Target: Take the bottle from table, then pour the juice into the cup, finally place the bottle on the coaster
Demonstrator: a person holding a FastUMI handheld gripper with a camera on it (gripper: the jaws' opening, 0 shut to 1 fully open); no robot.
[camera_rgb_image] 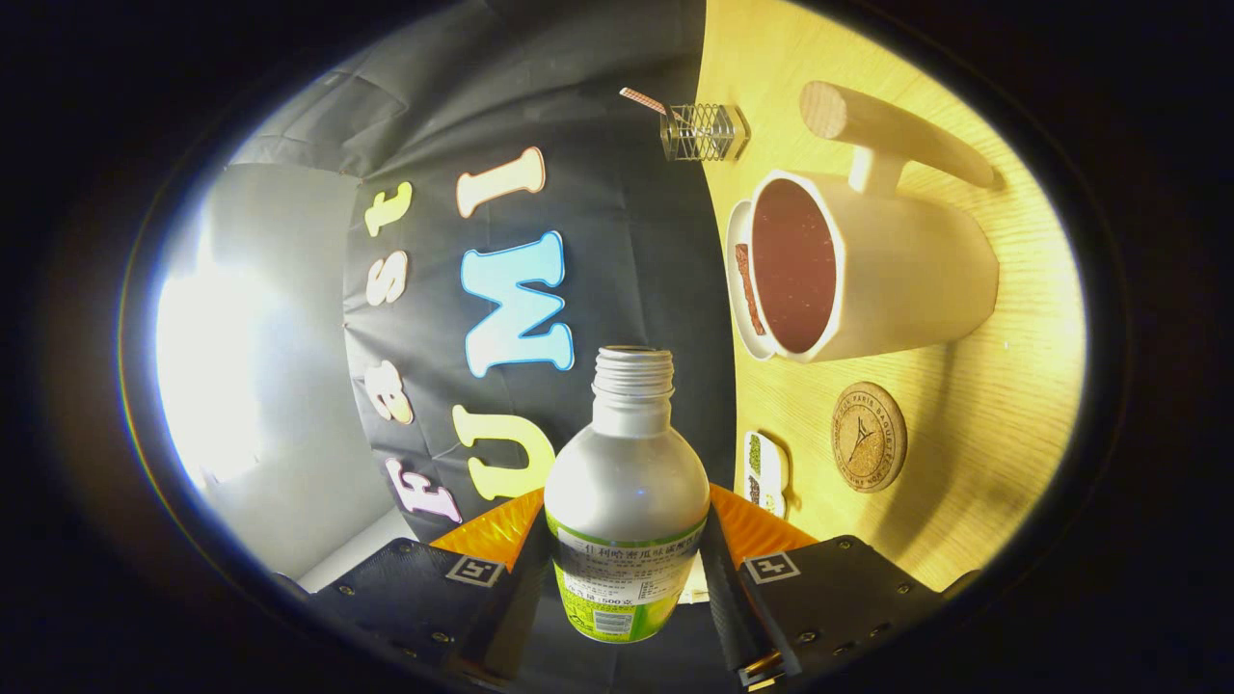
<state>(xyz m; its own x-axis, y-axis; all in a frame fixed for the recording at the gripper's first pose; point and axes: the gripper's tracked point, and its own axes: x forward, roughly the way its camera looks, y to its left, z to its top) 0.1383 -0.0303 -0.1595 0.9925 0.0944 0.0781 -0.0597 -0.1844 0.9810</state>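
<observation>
Squarely between the two fingers of the gripper (627, 569) sits the bottle (627, 492), and both fingers press against its sides, pinching it around the labelled lower body. The bottle has a pale, silvery upper part, a green and white label below, and a threaded neck with no cap on it; its open mouth points away from the fingers.

The whole scene appears rolled sideways, with the table (964, 463) running up the right side of the view as a light wooden surface and the dark cloth wall of the booth to the left of it, so the gripper and bottle are tilted well over relative to the tabletop.

Just right of the bottle's shoulder, close to the right finger, lies a small white object (766, 472) with green and dark marks on it; what it is cannot be told. A little farther right on the wood is the coaster (869, 437), a round cork disc with a printed design, lying bare with nothing on it.

Beyond the coaster, ahead and to the right of the bottle's mouth, stands the cup (868, 265), a white mug with a wooden handle (892, 130) and a dark reddish-brown inside. The bottle's mouth is near the cup's rim but apart from it.

Farther still, at the table's far edge by the wall, is a small wire holder (704, 132) with a striped stick in it.
</observation>
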